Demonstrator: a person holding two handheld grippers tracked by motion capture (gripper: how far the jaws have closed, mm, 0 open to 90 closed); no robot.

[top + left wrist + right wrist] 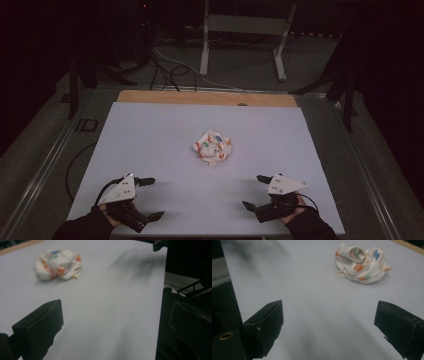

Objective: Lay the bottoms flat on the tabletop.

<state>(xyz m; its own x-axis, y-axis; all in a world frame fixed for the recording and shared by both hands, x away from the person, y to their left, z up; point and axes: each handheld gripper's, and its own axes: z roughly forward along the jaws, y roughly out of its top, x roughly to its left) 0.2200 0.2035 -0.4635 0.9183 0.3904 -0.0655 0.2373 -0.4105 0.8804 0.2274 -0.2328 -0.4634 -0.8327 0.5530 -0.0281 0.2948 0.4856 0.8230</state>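
A crumpled white cloth [213,146] with orange, blue and green spots lies bunched near the middle of the pale table sheet [150,135]. My left gripper [151,198] rests at the front left of the sheet, jaws wide apart and empty. My right gripper [255,191] sits at the front right, also open and empty. Both point inward, well short of the cloth. From the left gripper view the cloth [58,264] lies far ahead to the upper left; from the right gripper view the cloth [361,262] is ahead to the upper right.
A wooden table edge [205,97] shows beyond the sheet. Behind stand a white metal frame [244,37], loose cables [167,70] on the floor and dark stand legs [345,87] at both sides. The room around is dark.
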